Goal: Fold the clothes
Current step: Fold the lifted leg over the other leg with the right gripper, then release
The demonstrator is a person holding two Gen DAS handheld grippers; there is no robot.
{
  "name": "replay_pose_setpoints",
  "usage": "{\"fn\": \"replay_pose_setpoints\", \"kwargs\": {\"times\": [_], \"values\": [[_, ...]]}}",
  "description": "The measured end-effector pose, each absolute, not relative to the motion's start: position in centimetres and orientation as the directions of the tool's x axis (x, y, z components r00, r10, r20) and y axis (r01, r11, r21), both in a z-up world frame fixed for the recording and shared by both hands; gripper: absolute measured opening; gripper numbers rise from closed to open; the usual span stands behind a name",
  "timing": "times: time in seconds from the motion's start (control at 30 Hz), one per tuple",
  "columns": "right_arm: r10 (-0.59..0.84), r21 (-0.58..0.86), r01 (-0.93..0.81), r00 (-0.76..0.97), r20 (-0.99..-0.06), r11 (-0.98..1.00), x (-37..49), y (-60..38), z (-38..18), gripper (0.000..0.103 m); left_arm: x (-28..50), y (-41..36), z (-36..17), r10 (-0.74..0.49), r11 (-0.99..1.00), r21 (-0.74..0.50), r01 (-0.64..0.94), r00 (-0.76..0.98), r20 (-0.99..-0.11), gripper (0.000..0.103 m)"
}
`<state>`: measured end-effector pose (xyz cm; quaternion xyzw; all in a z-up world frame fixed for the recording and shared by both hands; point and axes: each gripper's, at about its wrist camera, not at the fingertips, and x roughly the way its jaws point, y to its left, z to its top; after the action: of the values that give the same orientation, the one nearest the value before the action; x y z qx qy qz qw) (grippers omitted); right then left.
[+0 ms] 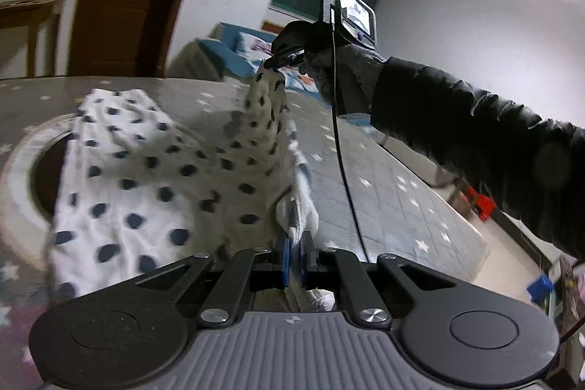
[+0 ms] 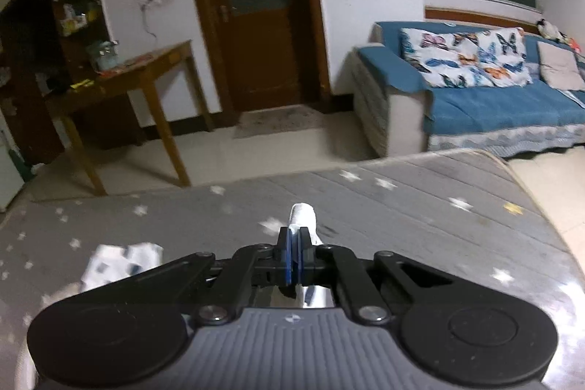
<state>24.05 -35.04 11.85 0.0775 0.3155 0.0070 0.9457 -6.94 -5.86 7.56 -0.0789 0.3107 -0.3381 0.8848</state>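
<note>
A white garment with dark blue dots (image 1: 153, 170) hangs lifted above the grey star-patterned mattress (image 1: 384, 178). My left gripper (image 1: 295, 243) is shut on one edge of it, close to the camera. My right gripper (image 1: 283, 59) shows farther off in the left wrist view, shut on another corner of the same garment and held up by a gloved hand. In the right wrist view my right gripper (image 2: 295, 249) is shut with a white fold of the garment (image 2: 302, 214) sticking out past its tips. A loose part of the garment (image 2: 120, 260) hangs low at the left.
The mattress (image 2: 402, 207) fills the lower part of both views. Beyond it stand a blue sofa with butterfly cushions (image 2: 475, 90), a wooden door (image 2: 256, 24) and a wooden side table (image 2: 120, 79). The mattress edge drops off at the right.
</note>
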Motion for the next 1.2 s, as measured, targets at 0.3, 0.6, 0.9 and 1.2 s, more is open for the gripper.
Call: {"fn": "replay_pose_setpoints", "kwargs": {"times": [0.3, 0.6, 0.9, 1.2], "values": [[0.142, 0.16, -0.059, 0.802, -0.58, 0.985, 27.7, -24.8, 12.1, 0.002, -7.2, -0.8, 7.3, -0.593, 0.804, -0.4, 0.44, 0.642, -0.485, 0.006], [0.219, 0.15, -0.16, 0.761, -0.611, 0.976, 30.2, -14.9, 9.0, 0.002, -7.6, 3.0, 6.5, -0.538, 0.831, -0.447, 0.33, 0.683, -0.495, 0.005], [0.336, 0.202, -0.27, 0.699, -0.631, 0.941, 30.0, -10.9, 7.4, 0.008, -8.0, 5.2, 4.8, -0.505, 0.843, -0.475, 0.252, 0.676, -0.538, 0.006], [0.407, 0.139, -0.456, 0.565, -0.718, 0.879, 24.8, -12.1, 8.9, 0.018, -7.9, 5.7, 3.9, -0.494, 0.85, -0.473, 0.233, 0.666, -0.559, 0.007]]}}
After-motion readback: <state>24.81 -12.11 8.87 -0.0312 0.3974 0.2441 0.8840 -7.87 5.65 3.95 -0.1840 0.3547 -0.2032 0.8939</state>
